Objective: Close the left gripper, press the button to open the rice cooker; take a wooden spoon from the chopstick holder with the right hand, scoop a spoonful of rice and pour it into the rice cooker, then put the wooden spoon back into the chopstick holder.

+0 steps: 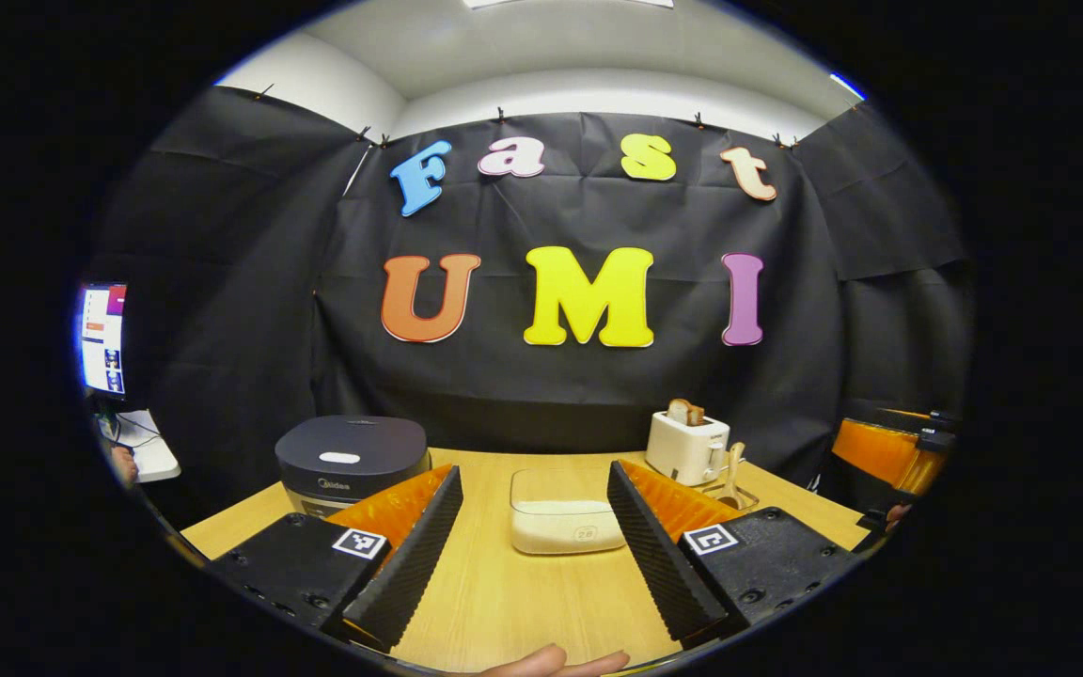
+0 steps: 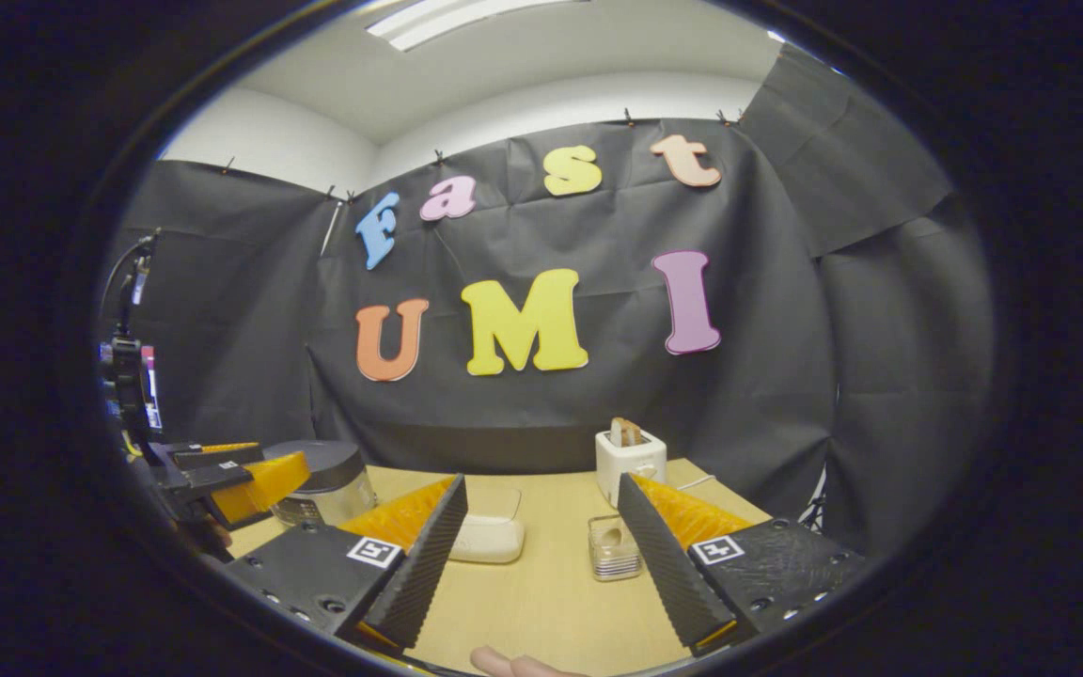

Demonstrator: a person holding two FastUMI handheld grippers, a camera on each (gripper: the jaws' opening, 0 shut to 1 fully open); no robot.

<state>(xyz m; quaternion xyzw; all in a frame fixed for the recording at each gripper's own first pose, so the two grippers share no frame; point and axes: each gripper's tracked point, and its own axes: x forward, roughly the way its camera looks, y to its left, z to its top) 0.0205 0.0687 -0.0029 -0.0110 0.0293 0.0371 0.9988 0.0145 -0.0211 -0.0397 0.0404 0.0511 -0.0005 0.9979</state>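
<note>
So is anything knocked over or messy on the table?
Nothing stands out. The rice cooker sits upright with its lid shut, the rice box is closed with nothing spilled around it, the toaster stands straight, and the wooden spoon stands in its clear holder.

No word or number can be read with certainty. The cooker (image 1: 351, 461), far left on the table, carries a small brand mark low on its front, too fine to spell out. The white box (image 1: 565, 527) in the middle bears a tiny emblem on its near wall, unreadable. Square black-and-white code tags (image 1: 359, 543) sit on the left gripper (image 1: 534, 478), one on each finger base; like tags (image 2: 373, 552) sit on the right gripper (image 2: 541, 484).
</note>
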